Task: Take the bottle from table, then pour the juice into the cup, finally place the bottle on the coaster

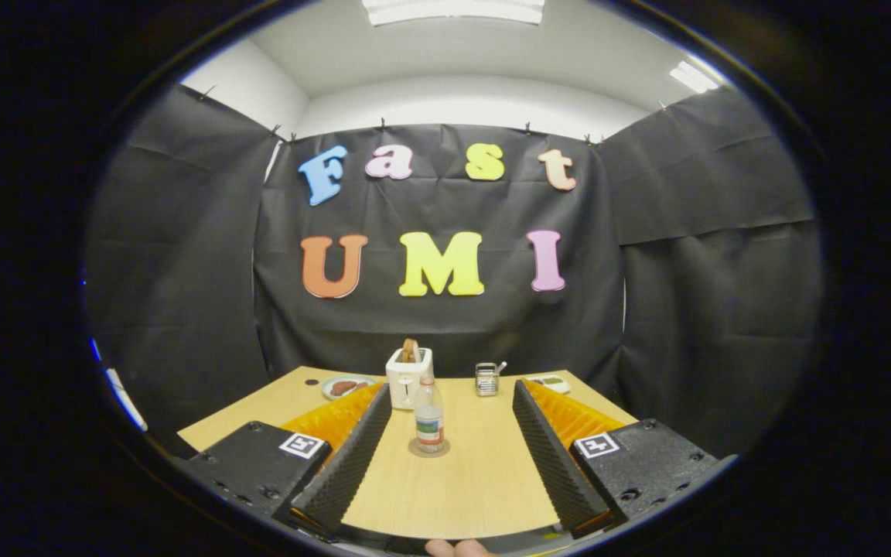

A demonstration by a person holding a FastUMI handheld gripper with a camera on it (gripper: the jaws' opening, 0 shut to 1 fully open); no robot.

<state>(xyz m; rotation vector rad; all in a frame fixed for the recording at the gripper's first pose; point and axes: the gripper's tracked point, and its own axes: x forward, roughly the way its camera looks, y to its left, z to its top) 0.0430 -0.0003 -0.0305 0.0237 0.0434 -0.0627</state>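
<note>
Between the wide-open jaws, which hold nothing, a clear bottle (429,420) stands upright on a round coaster (428,448) on the wooden bench (461,480). Beyond it, a white toaster (408,377) holds bread, beside a plate (346,386) carrying food.

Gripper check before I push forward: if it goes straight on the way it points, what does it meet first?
Most likely the bottle standing on the coaster, between the open gripper's fingers, nearer the left one. The toaster stands behind it; depth is uncertain.
</note>
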